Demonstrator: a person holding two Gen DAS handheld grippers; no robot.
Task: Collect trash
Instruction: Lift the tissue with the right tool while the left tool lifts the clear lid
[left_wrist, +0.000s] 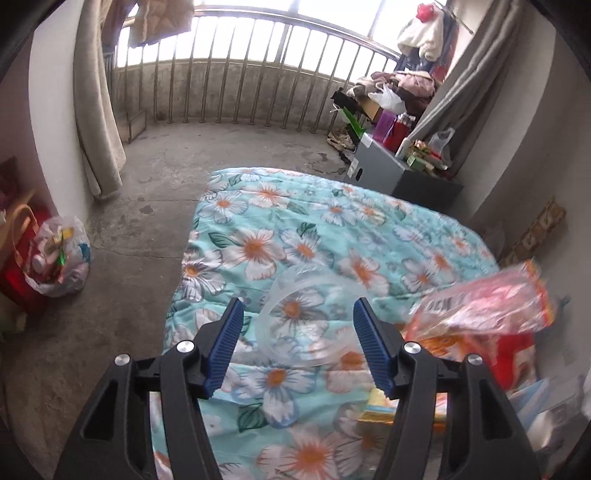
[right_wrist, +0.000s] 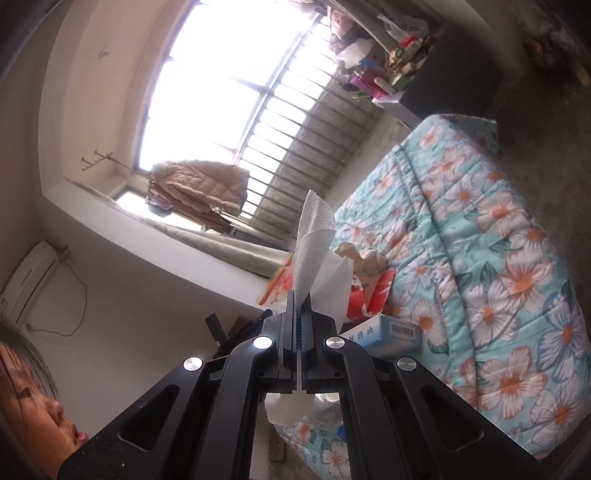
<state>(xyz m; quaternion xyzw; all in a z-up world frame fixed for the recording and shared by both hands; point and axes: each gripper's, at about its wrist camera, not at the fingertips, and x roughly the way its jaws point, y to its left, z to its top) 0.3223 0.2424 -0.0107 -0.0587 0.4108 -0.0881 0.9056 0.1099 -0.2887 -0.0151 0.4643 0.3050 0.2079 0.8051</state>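
A: Jaws first, left wrist view. The left gripper (left_wrist: 298, 315) has its blue ribbed pads spread apart, and nothing is pressed between them. Why so wide?

B: Judging by what lies ahead, it is lined up on the clear, round plastic lid (left_wrist: 303, 321) resting flat on the turquoise floral quilt (left_wrist: 332, 229) that covers the bed. The lid shows between the two pads but neither touches it; a wide, thin thing needs that spread.

A: And the blurred red and orange snack wrapper (left_wrist: 484, 306) at the right?

B: More trash, I think, lifted above the quilt's edge; what holds it I cannot tell. A full white plastic bag (left_wrist: 57, 258) sits on the concrete floor (left_wrist: 155, 184), well apart from the bed, probably where rubbish ends up.

A: Right wrist view, then.

B: The right gripper (right_wrist: 298, 306) is clamped tight on a crumpled white paper tissue (right_wrist: 314, 254), which fans out past the tips and hangs below them too. Pinching it mid-sheet keeps such limp paper from slipping.

A: Anything else there?

B: A pale blue cardboard box (right_wrist: 384, 332) and red packaging (right_wrist: 369, 299) lie at the quilt's near edge, not yet collected.
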